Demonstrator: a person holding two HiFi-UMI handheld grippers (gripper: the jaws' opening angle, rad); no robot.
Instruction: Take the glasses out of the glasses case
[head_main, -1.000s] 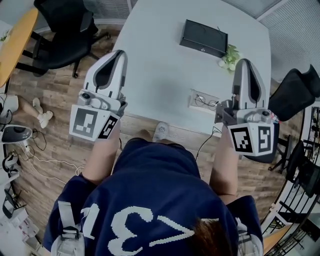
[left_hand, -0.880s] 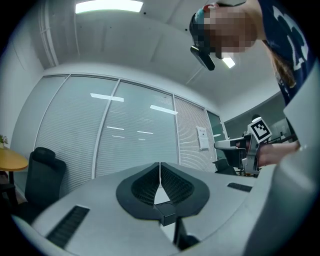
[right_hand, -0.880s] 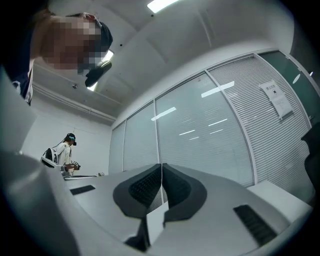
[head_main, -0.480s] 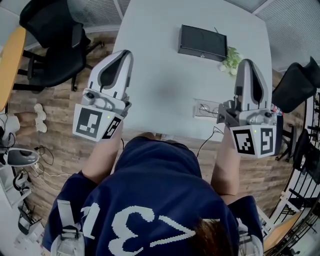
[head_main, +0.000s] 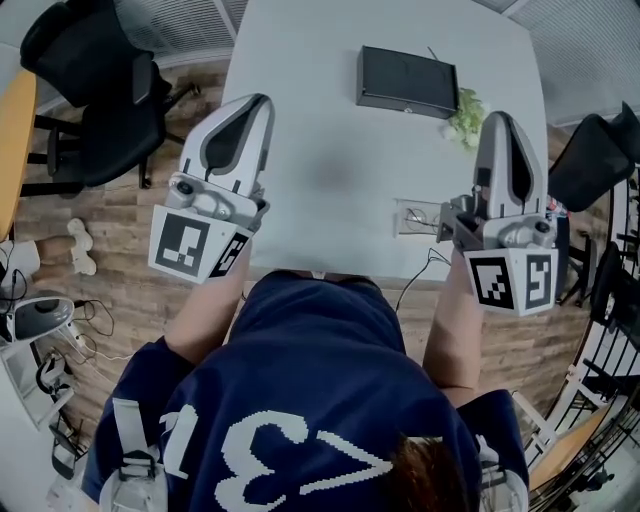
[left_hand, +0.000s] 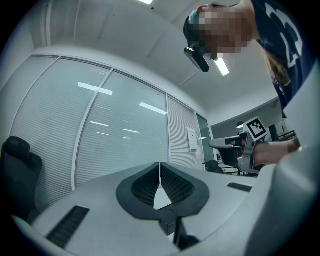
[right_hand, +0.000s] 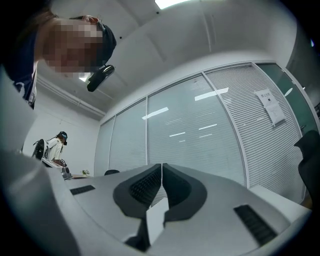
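Note:
A small pale glasses case (head_main: 418, 216) with glasses showing in it lies near the front right edge of the white table (head_main: 320, 170). My right gripper (head_main: 500, 120) hovers just right of it, shut and empty. Over the table's left front edge my left gripper (head_main: 253, 103) is held up, also shut with nothing in it. Both gripper views look up and across the room: the left gripper (left_hand: 160, 165) and right gripper (right_hand: 162, 165) each show their dark pads pressed together against glass walls. Neither gripper view shows the case.
A flat black box (head_main: 406, 80) and a small green plant (head_main: 464, 115) sit at the table's far right. Black office chairs stand at the left (head_main: 100, 90) and right (head_main: 590, 165). A cable (head_main: 418, 275) hangs off the front edge. Another person (right_hand: 52, 148) stands far off.
The head view has shifted a little, and both grippers sit slightly higher and further right in it. The case has not moved on the table. Both grippers stay shut.

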